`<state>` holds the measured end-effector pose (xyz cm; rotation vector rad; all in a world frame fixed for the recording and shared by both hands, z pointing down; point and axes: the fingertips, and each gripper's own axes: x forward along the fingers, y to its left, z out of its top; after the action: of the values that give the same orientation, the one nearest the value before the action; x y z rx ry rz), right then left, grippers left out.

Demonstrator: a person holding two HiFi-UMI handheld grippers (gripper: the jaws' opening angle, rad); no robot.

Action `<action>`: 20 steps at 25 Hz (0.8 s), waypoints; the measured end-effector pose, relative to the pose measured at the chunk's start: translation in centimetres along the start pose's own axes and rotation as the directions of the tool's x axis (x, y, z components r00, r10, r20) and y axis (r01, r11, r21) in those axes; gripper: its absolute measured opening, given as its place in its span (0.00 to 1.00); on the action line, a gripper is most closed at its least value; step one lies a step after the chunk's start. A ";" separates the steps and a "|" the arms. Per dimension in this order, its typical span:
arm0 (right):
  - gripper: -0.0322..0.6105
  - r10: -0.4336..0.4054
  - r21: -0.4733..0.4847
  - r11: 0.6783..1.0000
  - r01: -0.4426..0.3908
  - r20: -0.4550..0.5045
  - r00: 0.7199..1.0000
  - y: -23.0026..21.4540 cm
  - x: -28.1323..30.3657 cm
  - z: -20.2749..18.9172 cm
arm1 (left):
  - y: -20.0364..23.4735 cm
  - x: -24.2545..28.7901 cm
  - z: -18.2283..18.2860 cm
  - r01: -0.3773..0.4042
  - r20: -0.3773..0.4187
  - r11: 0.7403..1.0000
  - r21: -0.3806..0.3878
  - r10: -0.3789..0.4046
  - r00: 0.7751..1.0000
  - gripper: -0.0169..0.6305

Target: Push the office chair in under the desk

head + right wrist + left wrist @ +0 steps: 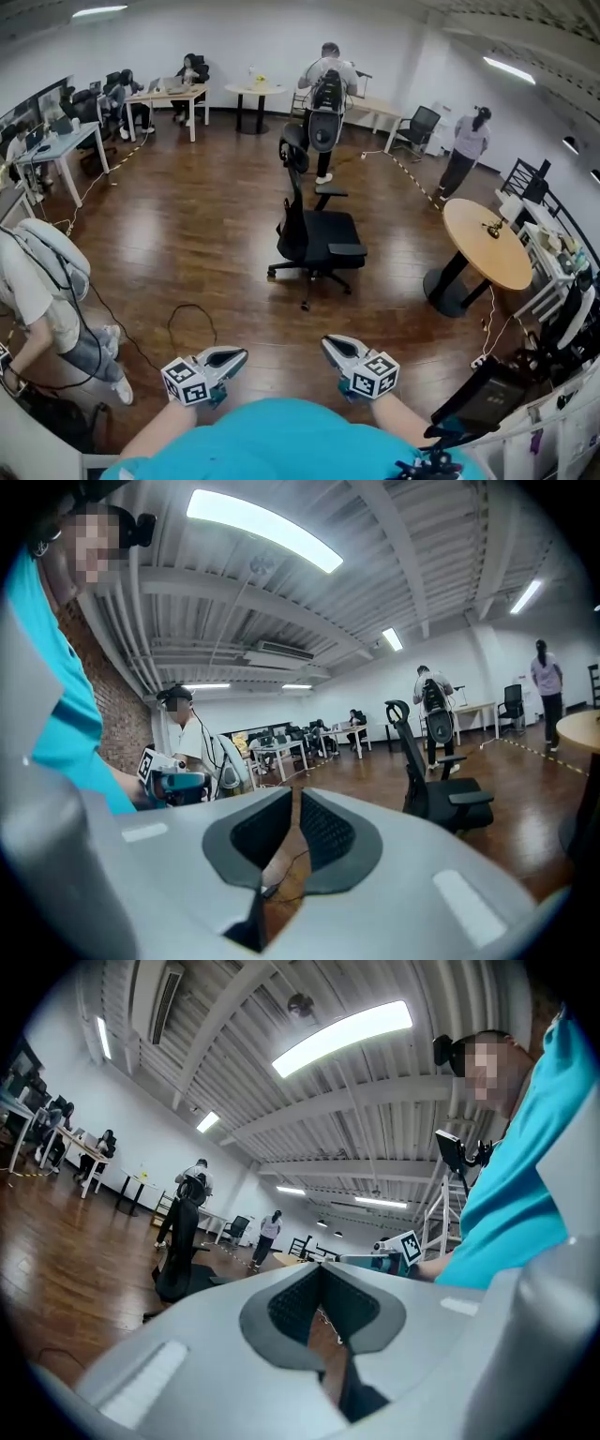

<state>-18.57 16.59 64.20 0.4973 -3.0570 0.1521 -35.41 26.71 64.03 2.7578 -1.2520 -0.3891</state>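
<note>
The black office chair stands alone mid-floor on the wooden boards, some way ahead of both grippers; its headrest is on top and its seat is to the right. It also shows in the left gripper view as the chair at left, and in the right gripper view as the chair at right. My left gripper is shut and empty, its jaws meeting. My right gripper is also shut on nothing, with a thin slit between the pads. Neither touches the chair.
A round wooden table stands to the right of the chair. A person bends at the left, with a black cable loop on the floor. Another person stands behind the chair. Desks line the back wall; dark equipment sits at the lower right.
</note>
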 end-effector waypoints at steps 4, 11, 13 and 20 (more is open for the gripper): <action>0.11 -0.005 0.018 1.000 0.005 -0.023 1.000 -4.3 2.8 0.1 | 3.9 3.1 0.2 -0.002 -0.001 1.000 -0.031 0.002 1.000 0.19; 0.12 0.058 0.035 0.998 -0.058 0.005 0.998 -15.9 5.0 2.2 | 9.4 12.4 1.5 -0.085 -0.004 0.995 0.045 0.086 0.996 0.19; 0.13 0.095 0.040 0.995 -0.094 -0.009 0.995 -19.7 5.5 3.1 | 10.9 15.6 2.1 -0.132 0.012 0.991 0.036 0.132 0.991 0.19; 0.14 0.160 0.013 0.987 -0.159 -0.030 0.987 -30.2 8.2 6.4 | 15.6 24.7 3.6 -0.209 0.017 0.978 0.027 0.209 0.978 0.19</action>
<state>-16.86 -15.16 60.98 0.2474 -3.0654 0.1786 -32.11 -2.03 58.62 2.6139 -1.5433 -0.3747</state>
